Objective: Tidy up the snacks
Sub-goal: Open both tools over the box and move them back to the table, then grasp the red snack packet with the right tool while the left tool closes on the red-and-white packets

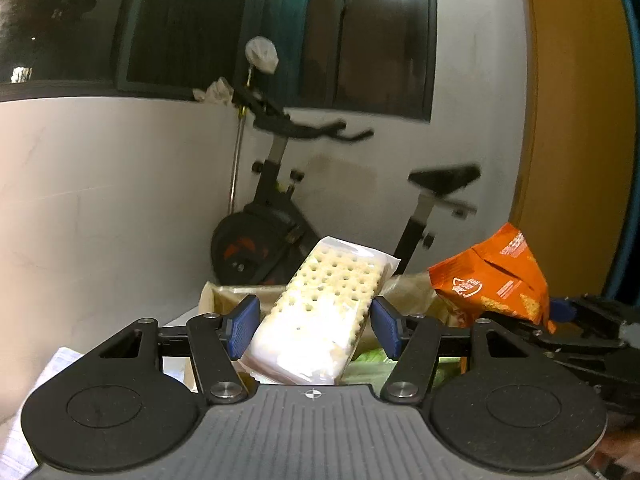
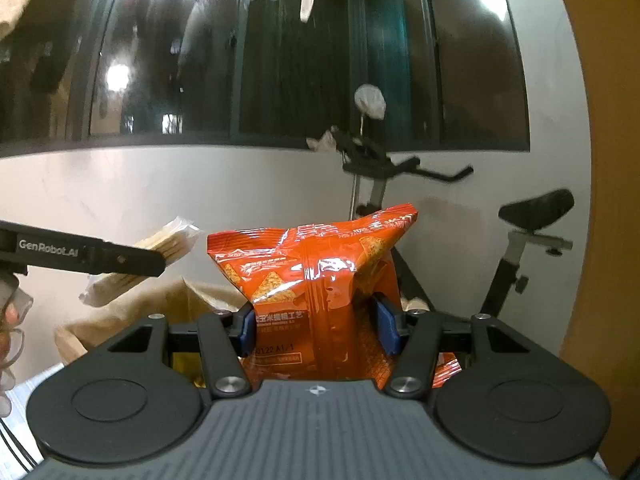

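Two grippers are each pinching a snack, both lifted clear of a brown paper bag (image 2: 120, 320) that gapes open below them. In the left gripper (image 1: 312, 326) the blue ribbed pads (image 1: 242, 326) of the jaws press on the long sides of a cracker packet (image 1: 320, 312), a flat rectangular slab of pale, dimpled biscuits in clear film, tilted so its far end points up and to the right. In the right gripper (image 2: 316, 330) the jaws squeeze the lower part of an orange chip bag (image 2: 308, 272), glossy crinkled foil printed with triangular chips and white lettering, standing upright with its crimped top edge uppermost. Seen from the left wrist, the chip bag hangs just to the right of the cracker packet; from the right wrist, the left gripper's black arm reaches in from the left edge with the packet end-on. Something green shows blurred under the left jaws, and I cannot tell what it is. Behind stands a black exercise bike (image 2: 520, 240) against a smooth white wall (image 1: 100, 200), under dark, reflective window panes (image 2: 300, 60), with an ochre surface (image 1: 572, 140) at the right.
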The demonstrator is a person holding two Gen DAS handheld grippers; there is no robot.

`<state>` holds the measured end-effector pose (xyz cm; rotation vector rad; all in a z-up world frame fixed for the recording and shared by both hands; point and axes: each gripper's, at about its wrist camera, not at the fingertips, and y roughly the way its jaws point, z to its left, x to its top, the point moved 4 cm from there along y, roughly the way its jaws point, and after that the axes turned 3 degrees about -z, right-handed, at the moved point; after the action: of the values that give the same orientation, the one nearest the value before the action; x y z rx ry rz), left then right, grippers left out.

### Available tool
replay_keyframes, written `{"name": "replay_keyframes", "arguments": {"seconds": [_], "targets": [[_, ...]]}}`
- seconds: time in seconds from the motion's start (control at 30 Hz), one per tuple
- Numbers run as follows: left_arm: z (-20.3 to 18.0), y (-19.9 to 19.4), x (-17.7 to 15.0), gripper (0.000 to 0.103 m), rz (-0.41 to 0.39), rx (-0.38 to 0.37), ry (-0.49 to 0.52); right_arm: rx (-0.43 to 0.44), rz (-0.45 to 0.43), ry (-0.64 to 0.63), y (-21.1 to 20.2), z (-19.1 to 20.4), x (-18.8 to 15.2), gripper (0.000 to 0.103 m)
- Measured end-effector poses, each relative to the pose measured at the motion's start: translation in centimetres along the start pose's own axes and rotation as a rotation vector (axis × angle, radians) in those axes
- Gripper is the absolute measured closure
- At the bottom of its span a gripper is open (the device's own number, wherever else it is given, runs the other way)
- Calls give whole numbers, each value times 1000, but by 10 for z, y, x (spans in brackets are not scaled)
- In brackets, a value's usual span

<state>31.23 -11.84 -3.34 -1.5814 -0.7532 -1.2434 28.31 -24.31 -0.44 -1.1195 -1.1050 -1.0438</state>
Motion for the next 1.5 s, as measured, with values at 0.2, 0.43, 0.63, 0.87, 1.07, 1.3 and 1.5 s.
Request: {"name": "replay_keyframes", "arguments": {"seconds": [0.2, 0.43, 0.63, 0.87, 1.07, 1.3, 1.5], "targets": [[15, 5, -6, 22, 33, -17, -23, 17, 55, 17, 6, -1, -16, 29], [25, -11, -12, 22, 34, -40, -28, 35, 43, 58, -6, -5, -14, 23], [48, -39, -26, 22, 37, -78, -80, 42, -8, 79, -38, -10, -16, 23], [71, -78, -68, 23, 45, -7, -53, 16, -66, 62, -89, -6, -36, 23], [85, -91, -106, 23, 87, 32, -95, 13, -15, 73, -108, 8, -76, 23], [90, -90, -140, 24, 153, 61, -100, 8, 192, 74, -90, 19, -134, 29], [94, -90, -170, 27, 205, 100, -130, 4, 435, 138, -70, 27, -186, 30]]}}
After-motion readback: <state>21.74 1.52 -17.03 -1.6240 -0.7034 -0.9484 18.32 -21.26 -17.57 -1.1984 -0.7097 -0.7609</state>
